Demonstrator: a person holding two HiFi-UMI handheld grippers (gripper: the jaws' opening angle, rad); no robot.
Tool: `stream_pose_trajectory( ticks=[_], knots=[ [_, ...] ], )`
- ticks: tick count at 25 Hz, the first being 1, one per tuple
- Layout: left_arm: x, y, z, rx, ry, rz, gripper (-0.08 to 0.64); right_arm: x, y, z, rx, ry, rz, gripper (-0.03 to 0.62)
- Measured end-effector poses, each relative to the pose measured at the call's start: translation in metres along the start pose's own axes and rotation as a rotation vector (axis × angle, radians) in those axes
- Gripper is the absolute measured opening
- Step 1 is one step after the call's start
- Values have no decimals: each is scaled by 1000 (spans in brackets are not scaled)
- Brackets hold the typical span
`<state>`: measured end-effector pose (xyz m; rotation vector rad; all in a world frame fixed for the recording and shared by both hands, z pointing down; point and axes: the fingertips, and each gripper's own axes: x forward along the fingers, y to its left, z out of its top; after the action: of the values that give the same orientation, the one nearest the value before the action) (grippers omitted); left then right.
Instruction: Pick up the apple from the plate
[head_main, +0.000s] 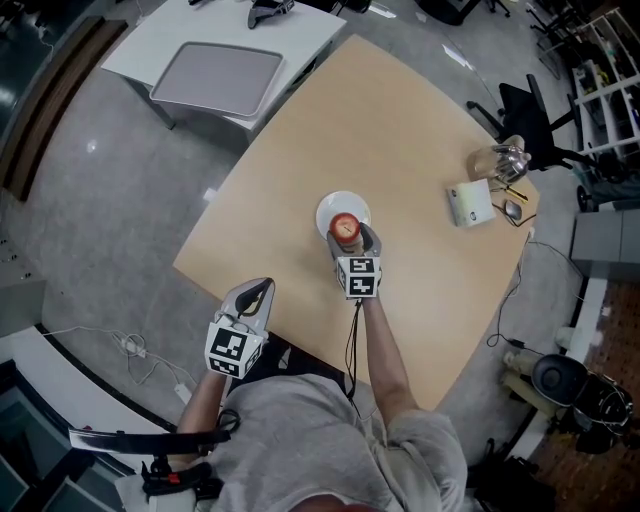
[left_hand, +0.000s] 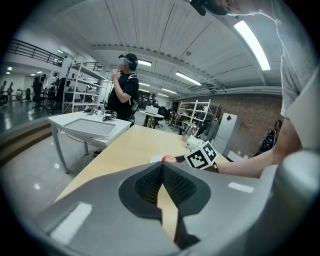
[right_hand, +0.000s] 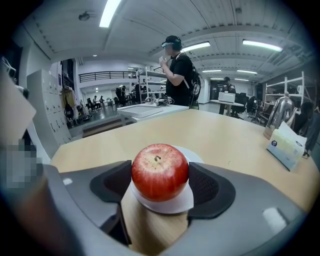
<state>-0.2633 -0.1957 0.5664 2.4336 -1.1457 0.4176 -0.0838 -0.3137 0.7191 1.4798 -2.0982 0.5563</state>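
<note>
Head view: apple (head_main: 345, 226) and right claw (head_main: 352, 239) cover the plate's (head_main: 329, 208) near half. Left gripper view: apple shows only as a red sliver behind the right claw's marker cube (left_hand: 202, 155). Shiny item (head_main: 503, 158) at the table's (head_main: 400, 120) far corner is too small to name.

The left gripper (head_main: 258, 296) and right gripper (head_main: 347, 238) are smooth grey shells with black ribbed pads (right_hand: 210, 188), each carrying a white cube (head_main: 358, 277) printed with black square markers. A thin black cable (head_main: 351, 340) runs from the right one along the forearm. The person wears a grey short-sleeved T-shirt (head_main: 310, 440) and a black band (head_main: 203, 436) on the left forearm.
</note>
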Motion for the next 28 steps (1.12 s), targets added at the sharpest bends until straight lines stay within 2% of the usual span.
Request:
stream_pose_trajectory(
  ticks=[10, 16, 28],
  knots=[
    [0, -1, 2, 4, 2, 9, 19, 0, -1, 1, 39, -9, 9, 359],
    [1, 2, 3, 15, -3, 4, 20, -3, -4, 4, 45, -24, -14, 357],
    [-7, -14, 10, 64, -24, -35, 20, -47, 0, 18, 63, -92, -45, 357]
  ],
)
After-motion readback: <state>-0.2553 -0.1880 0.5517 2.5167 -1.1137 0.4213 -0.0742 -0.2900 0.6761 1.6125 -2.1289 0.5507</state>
